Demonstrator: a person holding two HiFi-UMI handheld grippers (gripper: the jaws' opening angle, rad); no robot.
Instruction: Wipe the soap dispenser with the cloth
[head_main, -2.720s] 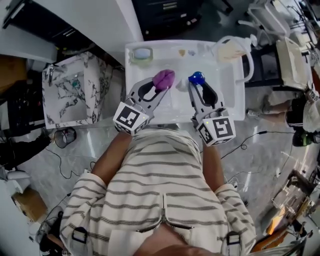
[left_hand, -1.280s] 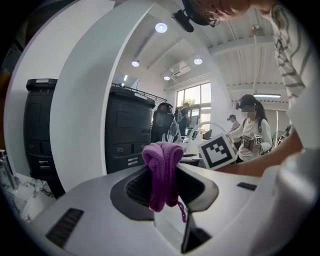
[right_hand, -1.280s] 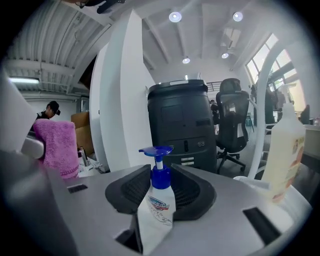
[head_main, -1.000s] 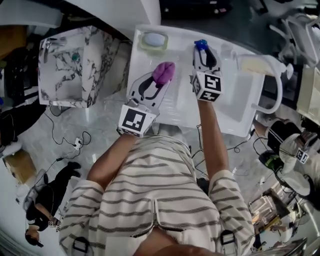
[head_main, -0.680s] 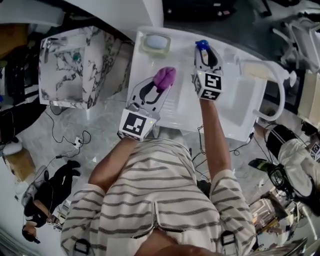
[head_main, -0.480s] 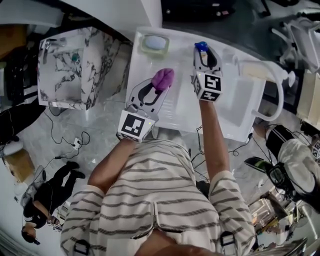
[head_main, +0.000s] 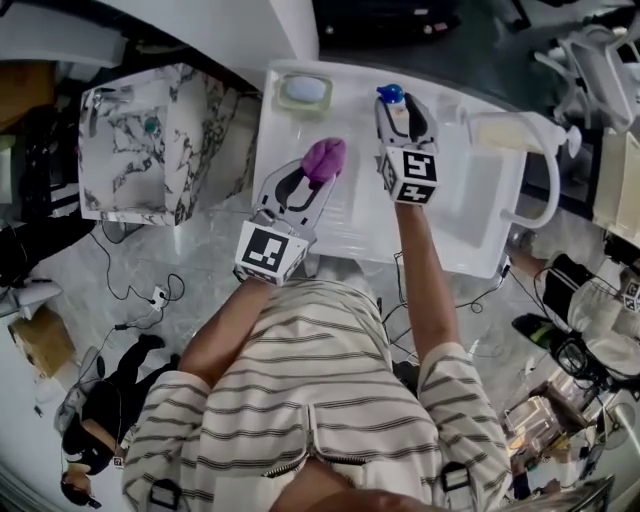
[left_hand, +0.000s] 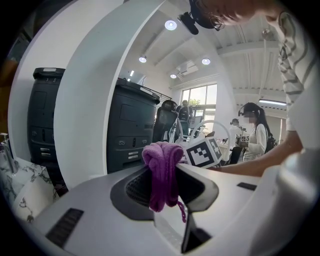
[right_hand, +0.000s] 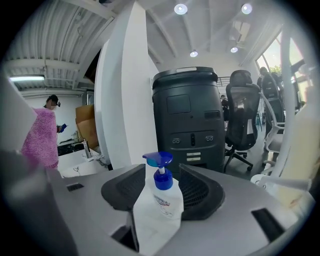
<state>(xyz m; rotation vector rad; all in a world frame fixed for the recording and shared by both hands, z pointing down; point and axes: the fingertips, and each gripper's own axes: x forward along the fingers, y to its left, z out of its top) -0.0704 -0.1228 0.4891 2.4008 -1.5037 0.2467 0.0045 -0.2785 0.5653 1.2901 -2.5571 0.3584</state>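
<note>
The white table (head_main: 352, 215) carries everything the job needs, and both tools reach in over its near edge. Off the table's left side stands a marble-patterned box (head_main: 140, 150), which seems to play no part here.

The right gripper (head_main: 404, 108) stretches to the table's far edge, tilted slightly down. Its jaws have just been opening and now stand wide. The soap dispenser (right_hand: 161, 197) stands between them, upright on the table at that far edge, with its blue pump head showing above the jaws. The pads look to sit just beside the bottle's sides rather than pressing on it. My reading is that the bottle has been set there, steady and reachable, so that its sides are exposed for wiping.

The left gripper (head_main: 312, 178) hangs over the middle of the table, nearer the person than the bottle. Its jaws are clamped on a purple cloth (left_hand: 163, 160), bunched so that a soft fold stands out past the tips. That fold is probably meant as the wiping face, held clear of the hard jaws.

A small dish (head_main: 304, 90) holding a pale bar sits at the table's far left corner, apart from the bottle and untouched.

The cloth and the bottle are not in contact, so the wiping is not yet under way.
</note>
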